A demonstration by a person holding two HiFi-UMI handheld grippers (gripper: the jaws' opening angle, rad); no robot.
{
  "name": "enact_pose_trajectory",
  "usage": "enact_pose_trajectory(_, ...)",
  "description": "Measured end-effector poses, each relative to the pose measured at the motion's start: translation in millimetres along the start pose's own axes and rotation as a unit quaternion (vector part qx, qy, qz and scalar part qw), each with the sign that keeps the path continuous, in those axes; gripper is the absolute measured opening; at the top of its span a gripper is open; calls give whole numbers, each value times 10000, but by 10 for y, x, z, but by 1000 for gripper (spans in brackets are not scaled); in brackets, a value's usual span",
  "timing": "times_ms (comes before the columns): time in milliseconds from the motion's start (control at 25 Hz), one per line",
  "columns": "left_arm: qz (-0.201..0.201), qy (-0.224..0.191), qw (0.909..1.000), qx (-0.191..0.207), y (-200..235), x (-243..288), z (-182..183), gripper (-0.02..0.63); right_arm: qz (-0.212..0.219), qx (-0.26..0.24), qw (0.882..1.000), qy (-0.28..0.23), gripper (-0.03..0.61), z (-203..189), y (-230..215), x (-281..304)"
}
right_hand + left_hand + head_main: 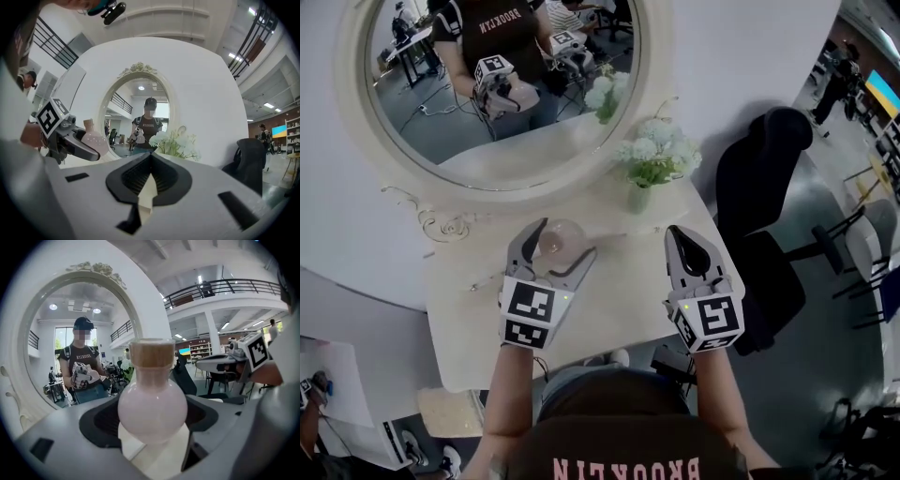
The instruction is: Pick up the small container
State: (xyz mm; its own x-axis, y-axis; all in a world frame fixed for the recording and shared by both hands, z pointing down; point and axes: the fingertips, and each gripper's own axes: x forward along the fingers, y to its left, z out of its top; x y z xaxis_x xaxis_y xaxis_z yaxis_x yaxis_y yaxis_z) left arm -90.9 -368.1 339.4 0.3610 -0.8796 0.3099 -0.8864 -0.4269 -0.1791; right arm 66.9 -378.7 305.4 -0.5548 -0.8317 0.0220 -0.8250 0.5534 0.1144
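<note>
- Grey plastic left gripper (561, 246): jaws about half open and clenched on the small container (152, 408), with one dark pad against each side of the round bulb. The widest part is probably chosen so that the smooth body cannot slip downward.
- Pale pink small container: a flask-shaped bottle with a cork stopper (151, 354), upright, at 12 o'clock from the left gripper's marker cube. Whether its base has cleared the tabletop cannot be told.
- Right gripper (686, 246): at 3 o'clock from the left one, jaws pressed together on nothing. It hangs over the table, apparently in reserve.
- Cream vanity table (619, 300): lies beneath both grippers.
- Vase of white flowers (654, 155): at 1 o'clock from the container, apart from it.
- Round mirror (450, 131): at 12 o'clock.
- Black chair (769, 169): at 3 o'clock, beyond the table edge.
</note>
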Motion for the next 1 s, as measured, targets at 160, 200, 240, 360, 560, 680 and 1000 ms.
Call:
enact_pose_trajectory(160, 289, -601, 9977, -92, 140, -193, 157, 387, 25, 2, 9999, -167, -2, 106, 64, 32)
enact_pose_trajectory(200, 358, -745, 9965, -138, 172, -242, 197, 387, 14, 27, 9998, -178, -2, 107, 71, 35)
enact_pose_trajectory(240, 420, -866, 9952, -186, 202, -288, 232, 387, 1, 46, 9998, -177, -2, 105, 79, 38)
enact_pose_trajectory(360, 545, -1074, 9924, -252, 270, -385, 303, 387, 32, 24, 9999, -157, -2, 136, 118, 47)
enact_pose_trajectory(560, 574, -1154, 9911, -344, 306, -425, 328, 387, 45, -56, 9998, -175, -2, 166, 161, 50)
enact_pose_trajectory(680, 535, -1145, 9911, -420, 286, -435, 336, 387, 31, -102, 9998, -180, -2, 189, 181, 35)
enact_pose_trajectory(1000, 527, -1266, 9895, -451, 264, -465, 403, 387, -25, -161, 9997, -206, -2, 219, 181, -6)
